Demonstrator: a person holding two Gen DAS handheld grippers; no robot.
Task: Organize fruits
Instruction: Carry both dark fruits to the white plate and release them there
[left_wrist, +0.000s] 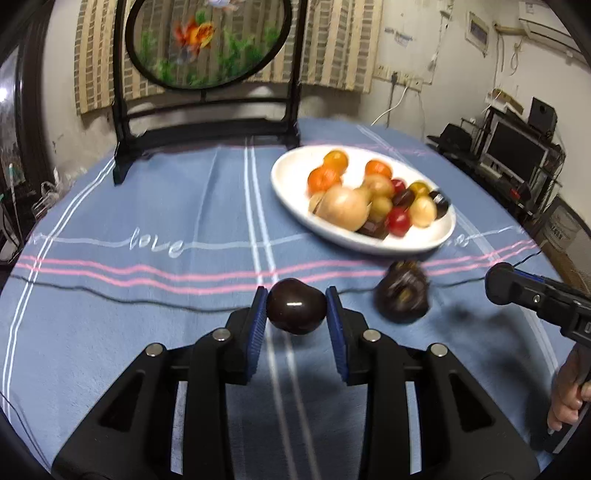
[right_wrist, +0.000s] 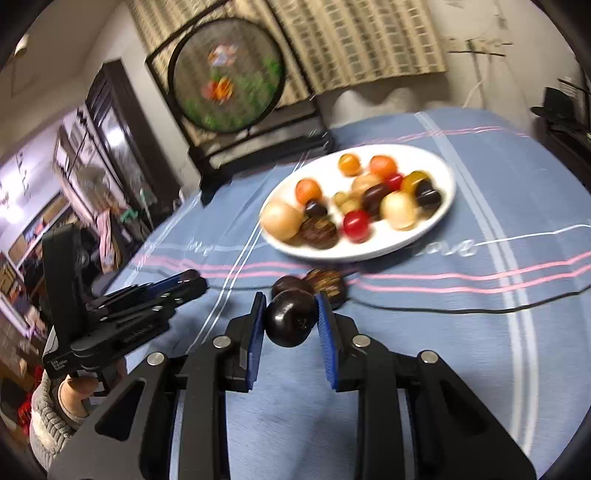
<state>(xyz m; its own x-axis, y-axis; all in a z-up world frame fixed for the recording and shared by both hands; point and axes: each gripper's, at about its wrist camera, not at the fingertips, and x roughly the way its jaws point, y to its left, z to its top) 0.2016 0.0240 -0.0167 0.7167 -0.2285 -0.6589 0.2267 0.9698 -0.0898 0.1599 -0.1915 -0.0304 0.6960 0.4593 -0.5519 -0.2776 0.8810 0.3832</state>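
My left gripper (left_wrist: 296, 309) is shut on a dark glossy round fruit (left_wrist: 296, 312), held just above the blue cloth. My right gripper (right_wrist: 291, 318) is shut on another dark glossy fruit (right_wrist: 291, 322). A dark ridged fruit (left_wrist: 402, 297) lies on the cloth to the right of the left gripper; in the right wrist view it (right_wrist: 327, 286) lies just beyond the held fruit, next to a smaller dark fruit (right_wrist: 290, 285). A white oval plate (left_wrist: 291, 181) holds several orange, red, yellow, tan and dark fruits; it also shows in the right wrist view (right_wrist: 445, 173).
A black stand with a round goldfish panel (left_wrist: 207, 40) stands at the back of the table. A thin black cable (right_wrist: 461, 308) crosses the striped blue cloth (left_wrist: 147, 206). The right gripper's body (left_wrist: 535, 295) shows at the right edge of the left wrist view.
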